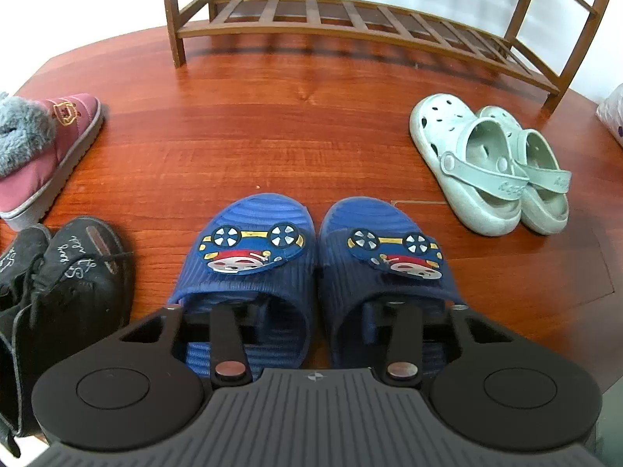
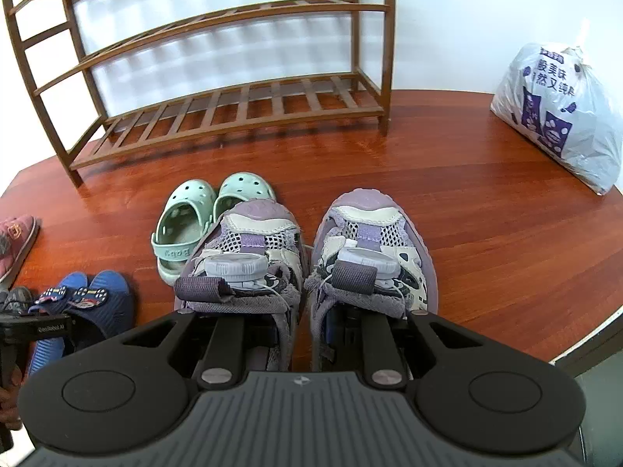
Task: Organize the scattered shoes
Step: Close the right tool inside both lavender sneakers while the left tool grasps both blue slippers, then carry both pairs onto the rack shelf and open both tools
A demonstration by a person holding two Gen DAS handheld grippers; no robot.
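- Left wrist view: the left tool (image 1: pixel 313 311) reaches into the pair of blue slippers (image 1: pixel 311 257), one finger inside each, pressed together on their two inner walls. The pair stands side by side on the floor, toes toward the rack.
- Same view: the wooden shoe rack (image 1: pixel 350 19) shows a bare bottom shelf, so by my reading nothing is stored yet. The mint clogs (image 1: pixel 486 163) sit paired at right; a pink fur-lined slipper (image 1: pixel 50 148) and black lace-up boots (image 1: pixel 58 280) lie at left.
- Right wrist view: the right tool (image 2: pixel 305 323) pinches the pair of lilac sneakers (image 2: pixel 307 257) the same way, a finger in each opening (whether the soles touch the floor I cannot tell).
- Same view: all visible tiers of the rack are bare, so I judge the task barely begun: two pairs gripped, the others untouched.
- Room: the red-brown wooden floor (image 2: pixel 467 214) is glossy, the wall behind the rack is plain white, and a tied plastic bag (image 2: pixel 564 116) rests near it at right.
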